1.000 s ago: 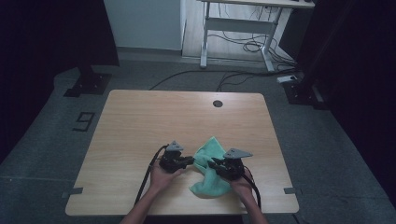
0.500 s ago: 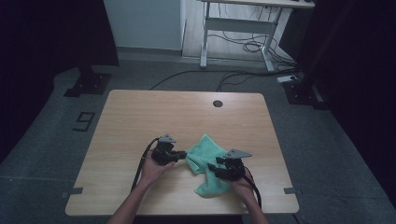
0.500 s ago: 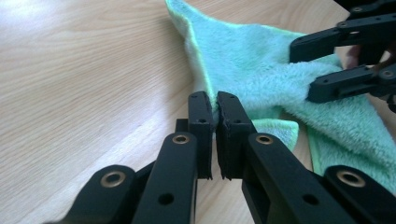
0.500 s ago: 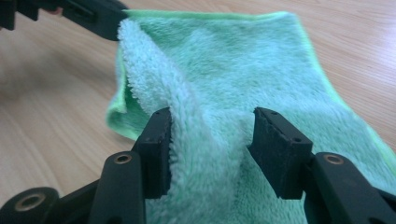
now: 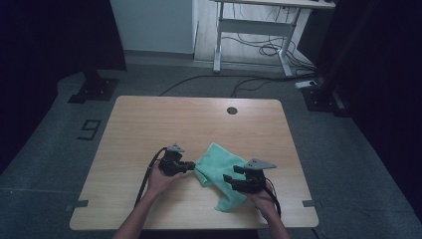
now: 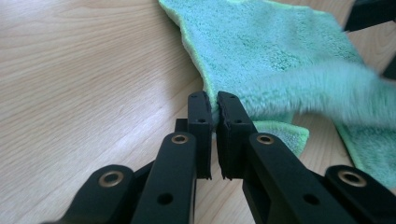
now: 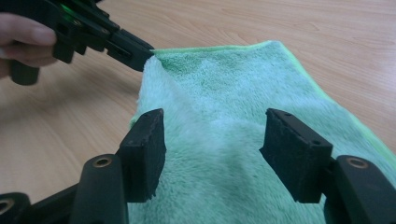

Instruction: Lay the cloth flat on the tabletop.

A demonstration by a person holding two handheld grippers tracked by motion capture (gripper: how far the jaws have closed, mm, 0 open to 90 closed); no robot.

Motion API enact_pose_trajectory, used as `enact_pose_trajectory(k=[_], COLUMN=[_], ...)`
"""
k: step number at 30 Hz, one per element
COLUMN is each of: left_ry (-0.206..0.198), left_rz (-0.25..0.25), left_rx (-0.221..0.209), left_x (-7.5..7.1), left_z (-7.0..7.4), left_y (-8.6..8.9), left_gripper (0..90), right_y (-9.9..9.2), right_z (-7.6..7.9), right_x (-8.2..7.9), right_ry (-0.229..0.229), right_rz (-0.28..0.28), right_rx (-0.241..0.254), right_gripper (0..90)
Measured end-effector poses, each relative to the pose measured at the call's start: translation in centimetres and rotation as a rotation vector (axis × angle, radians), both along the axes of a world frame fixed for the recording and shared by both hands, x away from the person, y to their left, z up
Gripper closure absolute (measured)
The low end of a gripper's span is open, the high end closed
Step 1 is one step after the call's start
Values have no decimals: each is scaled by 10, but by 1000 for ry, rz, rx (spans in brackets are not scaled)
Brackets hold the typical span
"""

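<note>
A green cloth (image 5: pixel 219 172) lies on the wooden worktop (image 5: pixel 149 124), in the lower middle of the high view, between the two grippers. It is partly folded over on itself, and its long axis runs from the upper left near the frame's centre down toward the lower right, with one narrow end pointing at the near edge of the worktop.

The left gripper (image 5: pixel 191 167) sits just left of the cloth in the high view, held in the person's left hand (image 5: pixel 160 180). In the left gripper view its jaws are closed on the cloth's edge: the two black pads (image 6: pixel 201 122) pinch a thin fold of the green pile between them, and the fabric stretches away toward the upper right of that frame.

The right gripper (image 5: pixel 228 178) is over the lower right part of the cloth in the high view, in the person's right hand (image 5: pixel 263 199). Its jaws have just been opening; in the right gripper view they stand wide apart, with the cloth spread below and between them and neither pad (image 7: pixel 148 140) pressing on it. The left gripper shows in the upper left of that view, holding the far corner.

On the floor at the left of the high view a marking (image 5: pixel 89 129) reads like the figure 9. A dark round hole (image 5: pixel 232 110) sits near the worktop's far edge.
</note>
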State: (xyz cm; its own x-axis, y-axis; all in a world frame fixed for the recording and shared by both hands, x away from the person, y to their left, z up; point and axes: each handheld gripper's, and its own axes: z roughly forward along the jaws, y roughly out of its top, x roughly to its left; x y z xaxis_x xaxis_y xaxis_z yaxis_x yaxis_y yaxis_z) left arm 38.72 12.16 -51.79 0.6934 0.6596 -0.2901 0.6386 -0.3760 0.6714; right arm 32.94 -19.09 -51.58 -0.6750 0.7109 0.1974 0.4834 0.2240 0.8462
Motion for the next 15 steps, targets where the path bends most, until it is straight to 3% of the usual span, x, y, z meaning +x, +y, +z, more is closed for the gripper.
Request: enact_pose_trajectory(k=[5,6,9,12,15], left_ry=[5,2,-5,-5,1], left_rz=[12,9,4,2,-2], left_rx=[-5,-3,-3,-5,0], left_x=[-4,-6,-10,-13,-15], left_z=[-2,-2,1,2,1], left_y=[6,7,9,12,18], left_gripper=[850,850,851,852,852], right_y=[-12,-16,-16,-15,-15], right_z=[-7,-15,-25,-32,-33], right_x=[-4,-2,5,13,18], right_ry=[30,65,101,120,116], right_rz=[-29,-57,-104,-118,-125], right_rx=[-51,-78,-137,-160,-150], right_gripper=[385,384,368,367,375])
